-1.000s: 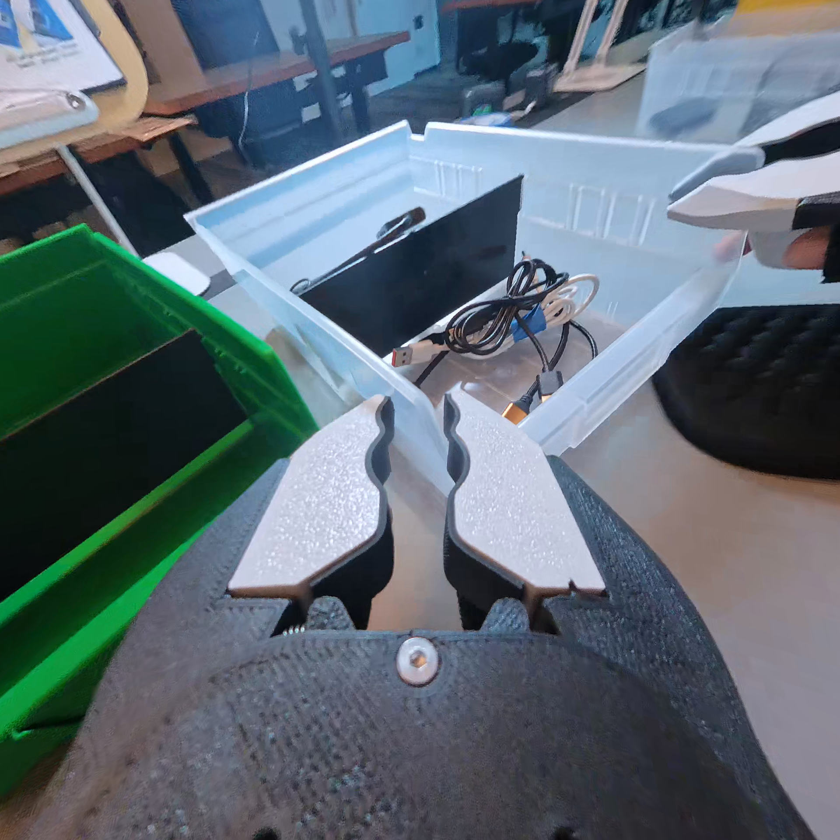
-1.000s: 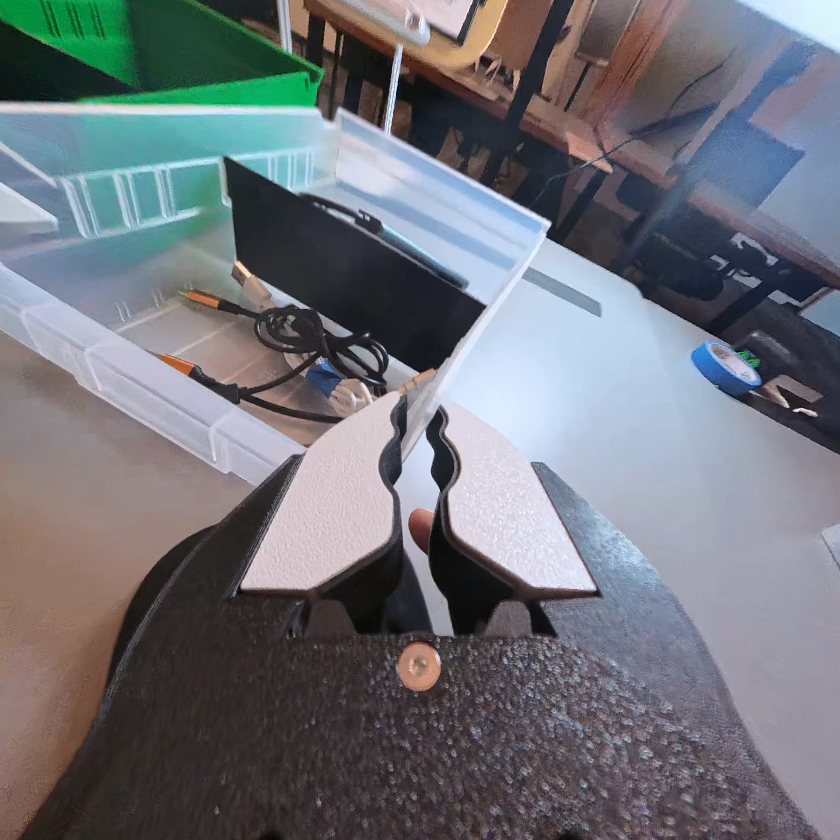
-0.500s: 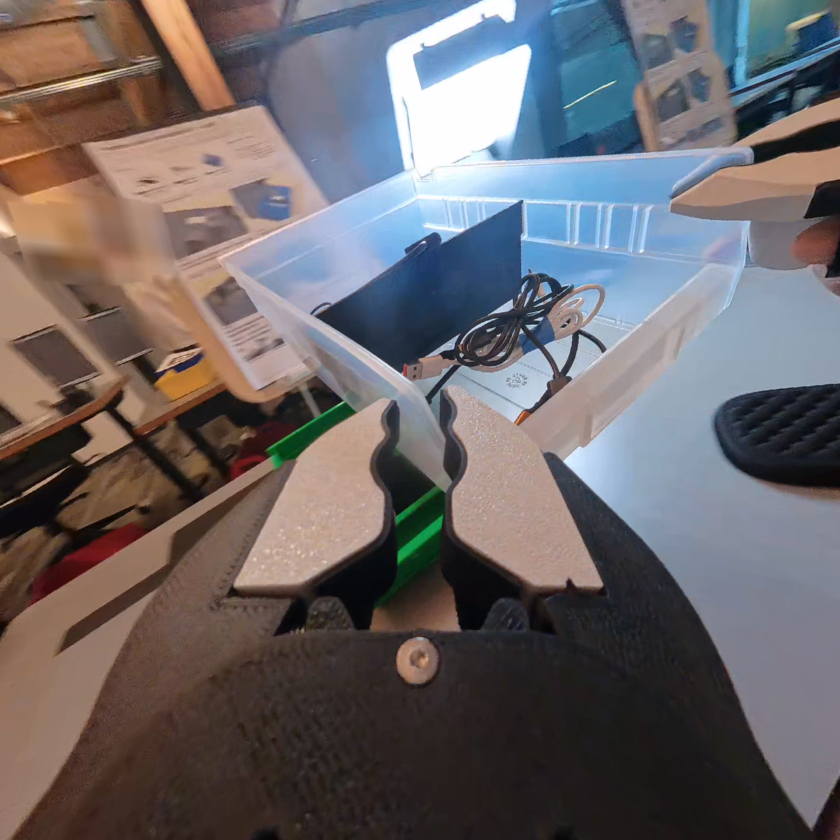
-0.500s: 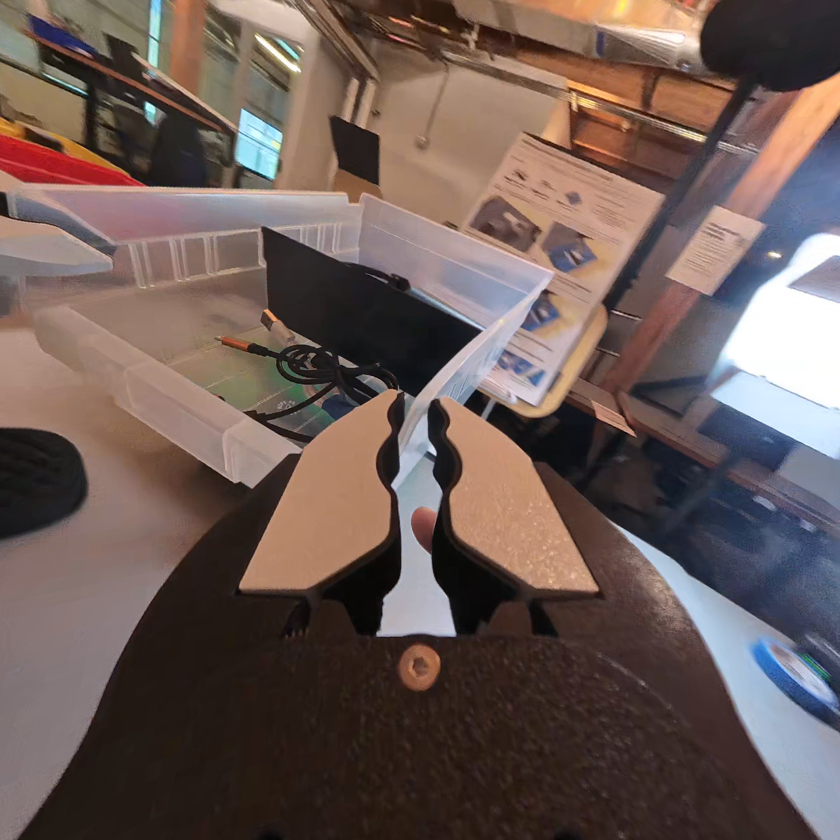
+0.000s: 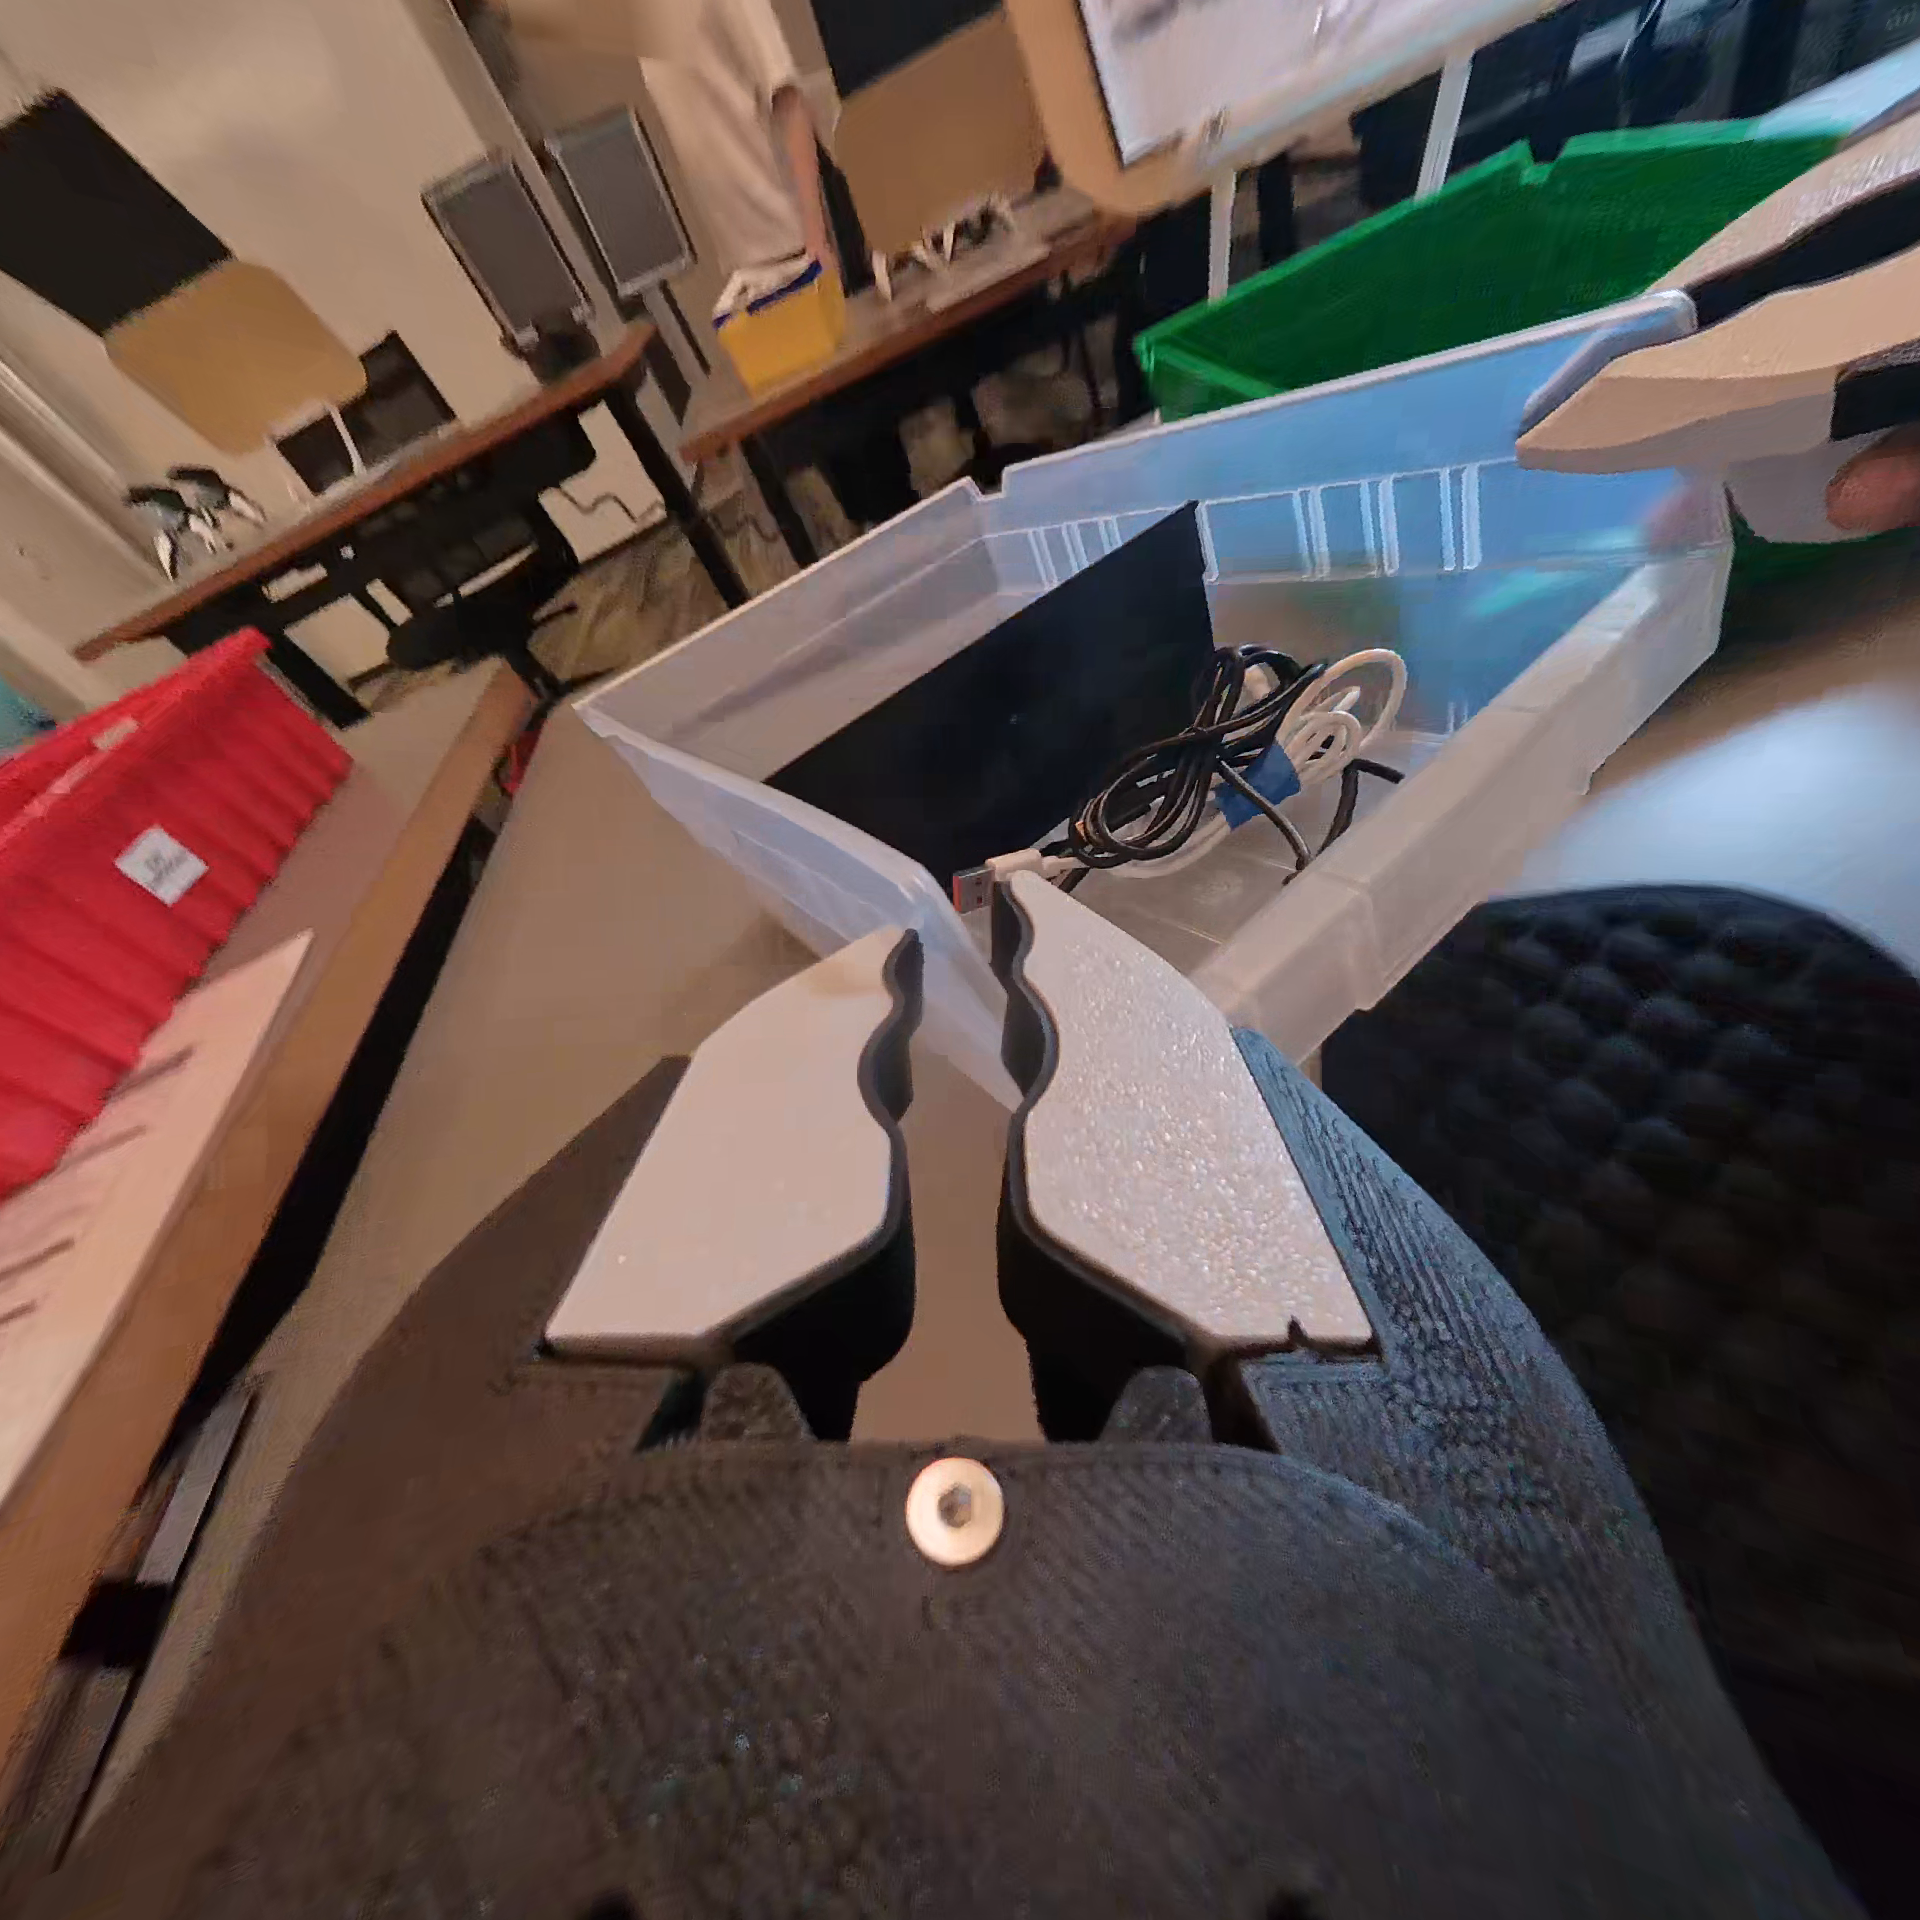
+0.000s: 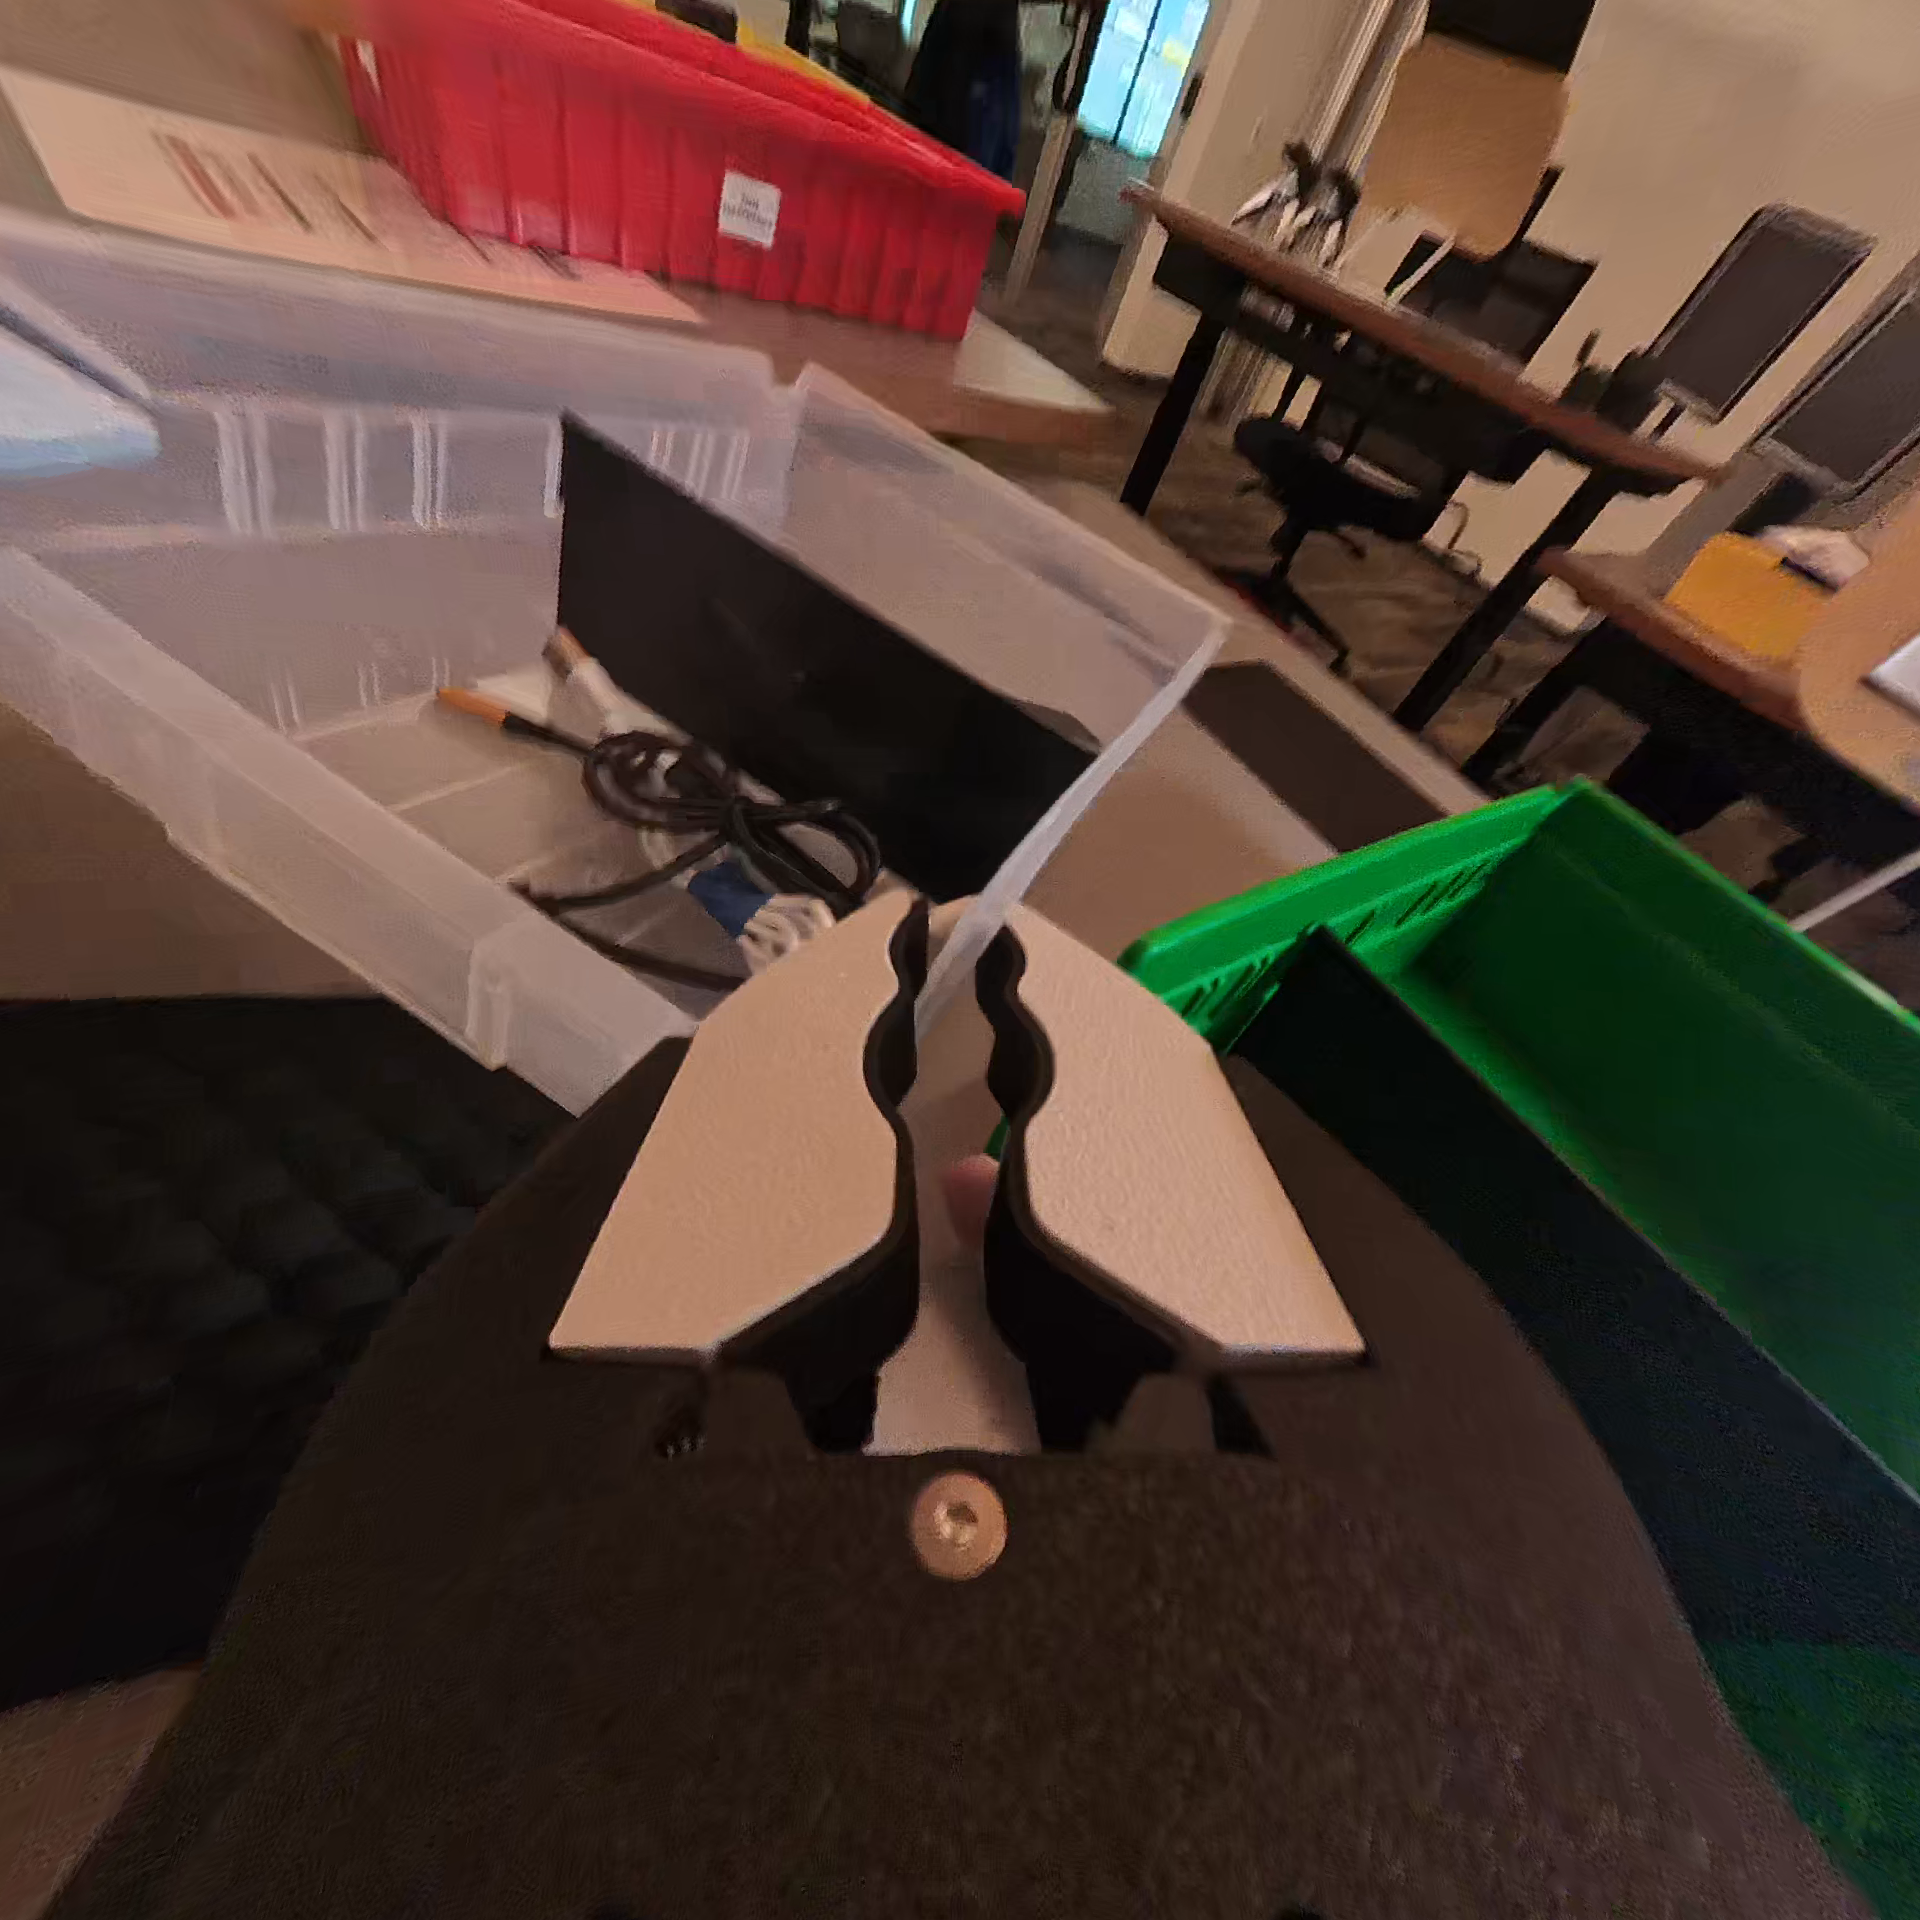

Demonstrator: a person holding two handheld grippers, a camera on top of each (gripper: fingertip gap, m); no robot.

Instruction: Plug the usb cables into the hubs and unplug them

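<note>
The left gripper (image 5: 954, 940) is clamped on the near side wall of a clear plastic bin (image 5: 1340, 488), its two grey fingers pinching the thin translucent edge between them. The right gripper (image 6: 954, 930) grips the opposite side wall of the same clear plastic bin (image 6: 312, 831) in the same way, the wall's rim running up from between its closed tips. Inside the bin, a bundle of coiled black and white USB cables (image 5: 1236, 774) lies on the floor next to an upright black divider (image 5: 1018, 707); a red-tipped USB plug (image 5: 971, 888) points toward the left gripper, just beside its tips. In the right wrist view the USB cables (image 6: 717, 821) show an orange-ended connector (image 6: 473, 704). A green bin (image 6: 1621, 997) sits just beside the clear one, and a red bin (image 6: 675, 145) stands farther off.
</note>
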